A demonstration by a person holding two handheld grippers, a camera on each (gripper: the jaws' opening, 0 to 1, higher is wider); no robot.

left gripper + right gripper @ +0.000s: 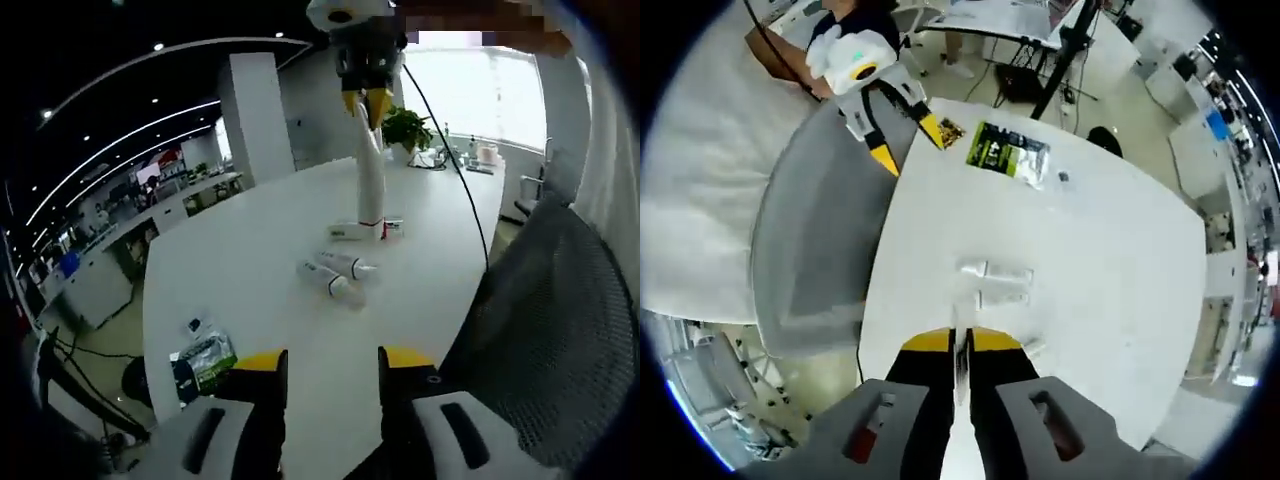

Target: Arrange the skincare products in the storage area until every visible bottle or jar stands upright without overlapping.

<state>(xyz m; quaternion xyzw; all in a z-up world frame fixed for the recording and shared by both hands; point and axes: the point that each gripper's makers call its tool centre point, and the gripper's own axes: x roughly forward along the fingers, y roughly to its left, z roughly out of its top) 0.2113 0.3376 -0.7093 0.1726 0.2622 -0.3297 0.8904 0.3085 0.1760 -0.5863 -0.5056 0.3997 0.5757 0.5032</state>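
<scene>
Yellow-tipped right hand-held gripper (366, 103) pinches slim white tube (370, 180) upright.

Table: I am working at a large white table (250, 270) with a rounded edge, bare across most of its top.
Chair: a dark grey mesh office chair (550, 330) stands just beside the table, on my side of it.
Windows: bright windows (470, 85) behind the far end of the table wash that end in daylight.
Plant: a green potted plant (407, 128) sits on the table's far end.
Pillar: a white square pillar (252, 115) rises behind the table.
Ceiling: dark, with long curved light strips (130, 125) and small spot lamps.
Floor: pale and glossy (1040, 75), with black cables near a dark tripod stand (1065, 50).
Beyond: rows of desks (175, 195) in an open office.
</scene>
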